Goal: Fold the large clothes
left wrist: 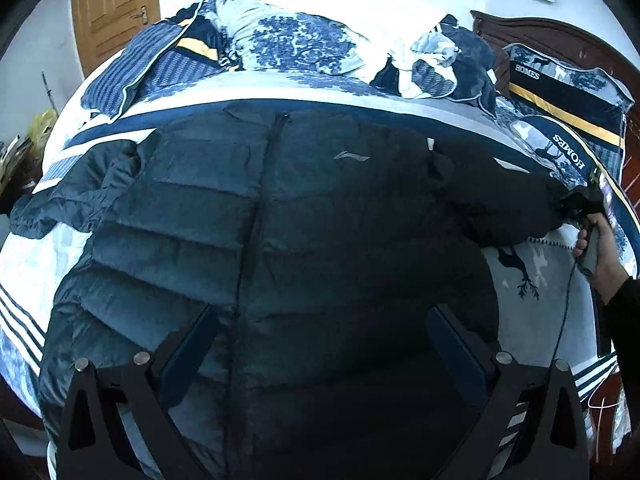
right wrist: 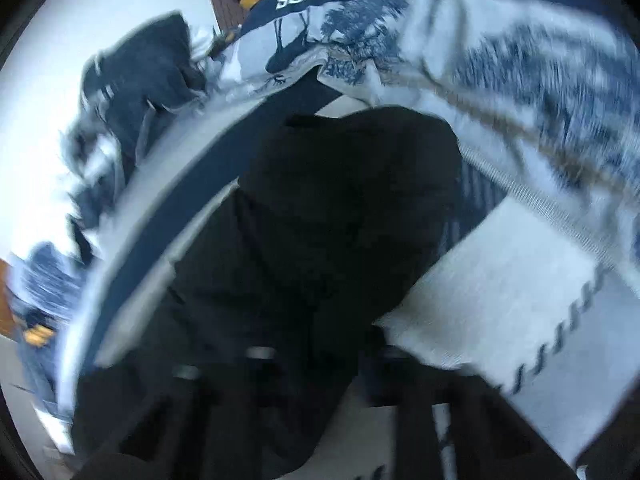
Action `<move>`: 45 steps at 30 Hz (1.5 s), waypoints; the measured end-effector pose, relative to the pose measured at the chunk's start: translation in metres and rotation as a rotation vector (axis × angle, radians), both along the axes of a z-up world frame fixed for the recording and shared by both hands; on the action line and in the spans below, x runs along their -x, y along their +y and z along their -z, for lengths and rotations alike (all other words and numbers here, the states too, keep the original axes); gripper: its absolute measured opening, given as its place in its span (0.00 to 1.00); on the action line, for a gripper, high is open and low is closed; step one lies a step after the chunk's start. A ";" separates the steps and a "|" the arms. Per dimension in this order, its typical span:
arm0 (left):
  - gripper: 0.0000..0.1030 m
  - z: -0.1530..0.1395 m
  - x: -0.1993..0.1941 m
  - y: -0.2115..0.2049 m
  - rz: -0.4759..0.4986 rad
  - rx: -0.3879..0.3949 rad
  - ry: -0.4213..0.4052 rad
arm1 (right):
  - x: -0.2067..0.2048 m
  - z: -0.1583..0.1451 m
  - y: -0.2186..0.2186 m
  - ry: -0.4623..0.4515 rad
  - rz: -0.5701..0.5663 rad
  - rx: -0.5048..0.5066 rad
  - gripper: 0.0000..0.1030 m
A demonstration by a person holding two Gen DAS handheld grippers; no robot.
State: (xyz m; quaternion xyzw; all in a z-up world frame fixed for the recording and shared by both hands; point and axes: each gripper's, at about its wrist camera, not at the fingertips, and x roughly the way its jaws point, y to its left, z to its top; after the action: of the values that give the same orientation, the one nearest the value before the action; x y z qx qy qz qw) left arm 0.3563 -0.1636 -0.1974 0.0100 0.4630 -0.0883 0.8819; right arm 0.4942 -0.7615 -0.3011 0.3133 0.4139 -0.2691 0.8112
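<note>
A dark blue quilted puffer jacket (left wrist: 256,216) lies front up and spread out on the bed, zipper down its middle. My left gripper (left wrist: 324,344) is open and empty, hovering over the jacket's lower part. The jacket's right sleeve (left wrist: 508,204) stretches toward the bed's right side, where my right gripper (left wrist: 584,204) holds its cuff. In the blurred right wrist view the dark sleeve (right wrist: 340,208) runs down between the fingers of my right gripper (right wrist: 320,364), which is shut on it. The left sleeve (left wrist: 68,196) lies crumpled at the left.
The bed has a blue and white printed cover (left wrist: 536,264). A bunched duvet (left wrist: 304,40) and pillows (left wrist: 568,92) lie along the far side. A wooden headboard (left wrist: 592,40) stands at the right and a wooden door (left wrist: 116,8) at the back left.
</note>
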 end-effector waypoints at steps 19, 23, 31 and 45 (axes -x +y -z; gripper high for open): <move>1.00 -0.059 0.073 0.161 -0.225 0.081 -0.097 | 0.061 -0.231 0.487 -0.510 -0.807 0.290 0.03; 1.00 -0.053 0.085 0.201 -0.292 0.064 -0.087 | 0.038 -0.152 0.576 -0.410 -0.902 0.211 0.03; 1.00 -0.032 0.089 0.232 -0.352 0.080 -0.034 | 0.022 -0.016 0.610 -0.098 -0.995 -0.024 0.10; 1.00 0.023 -0.033 0.101 -0.187 -0.102 0.031 | 0.101 -0.074 0.341 -0.288 -0.536 -0.239 0.86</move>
State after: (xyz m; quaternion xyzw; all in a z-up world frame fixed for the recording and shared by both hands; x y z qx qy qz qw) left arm 0.3888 -0.0629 -0.2206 0.0104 0.4793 0.0182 0.8774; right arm 0.3931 -0.4201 -0.2273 0.3212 0.3915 0.0515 0.8608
